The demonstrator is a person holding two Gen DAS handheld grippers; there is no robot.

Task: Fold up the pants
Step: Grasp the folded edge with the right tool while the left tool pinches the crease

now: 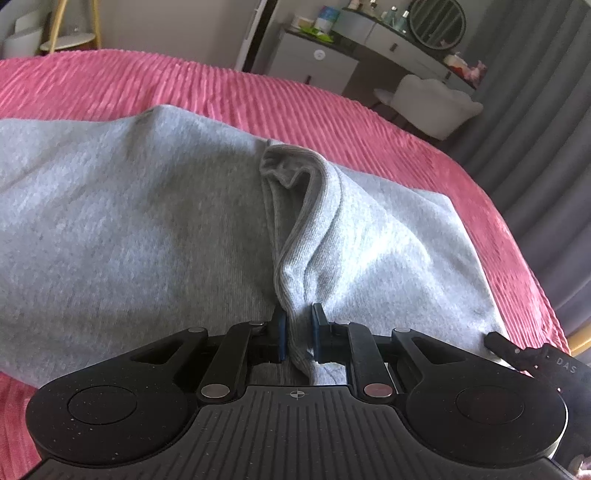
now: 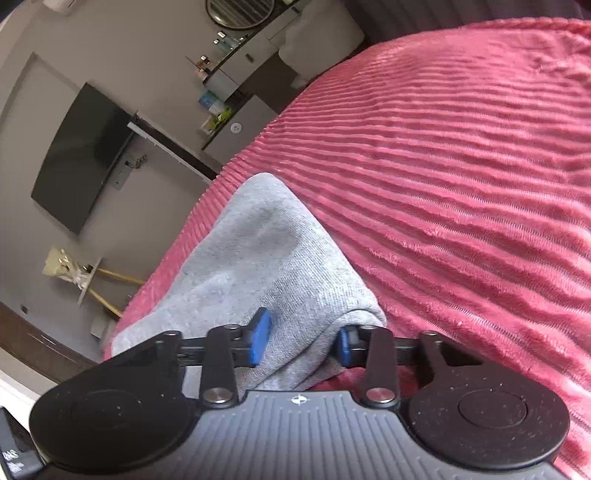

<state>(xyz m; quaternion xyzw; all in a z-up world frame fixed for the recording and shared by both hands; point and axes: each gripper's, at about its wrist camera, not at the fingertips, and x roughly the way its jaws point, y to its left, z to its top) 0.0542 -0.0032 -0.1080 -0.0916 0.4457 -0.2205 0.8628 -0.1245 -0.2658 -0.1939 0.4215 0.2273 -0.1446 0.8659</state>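
Grey sweatpants [image 1: 129, 221] lie across a pink ribbed bedspread [image 1: 258, 99]. My left gripper [image 1: 298, 325] is shut on a ribbed cuff or band of the pants [image 1: 306, 229], which stands up in a ridge running away from the blue pads [image 1: 317, 328]. My right gripper [image 2: 303, 341] has its blue pads [image 2: 260, 339] on both sides of a bunched grey fold of the pants [image 2: 266, 258] and pinches it; the gap is wide but full of cloth. The other gripper's black body [image 1: 532, 356] shows at the right edge of the left wrist view.
The bedspread [image 2: 461, 166] fills the right of the right wrist view. Beyond the bed stand a white dresser with a round mirror [image 1: 436, 26], a white chair [image 1: 432, 103], grey curtains [image 1: 535, 129], a wall television [image 2: 81, 155] and a small side table [image 2: 88, 280].
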